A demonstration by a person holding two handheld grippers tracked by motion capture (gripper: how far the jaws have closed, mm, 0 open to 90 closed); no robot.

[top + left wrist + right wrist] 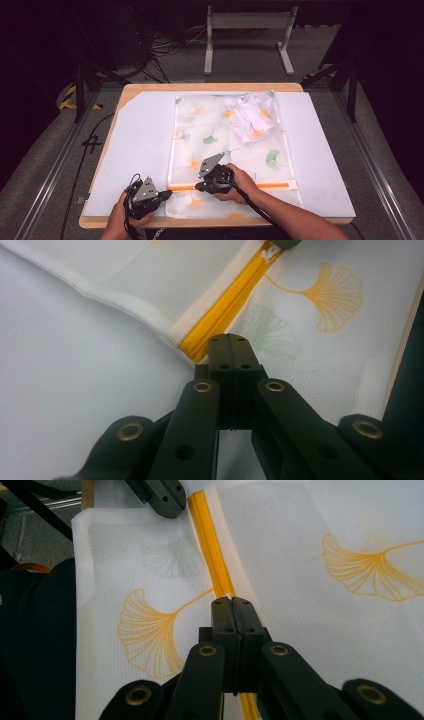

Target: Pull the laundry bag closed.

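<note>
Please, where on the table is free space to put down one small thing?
Free: the white mat left of the white mesh bag with ginkgo leaf print, and the strip right of it up to the mat's right edge. Crowded: the near edge, where the left gripper and right gripper pinch the orange zipper.

Premises appear to be a lab or test room set up for recording, not a home. A wooden worktop [210,87] carrying a white mat [140,145] stands inside a dark metal frame [80,85]. Grey carpet [35,165] covers the floor, with yellow-and-black hazard tape [67,97] on it. Loose cables [160,50] lie behind, beside a grey metal stand [247,30]. Surroundings are dark.
</note>
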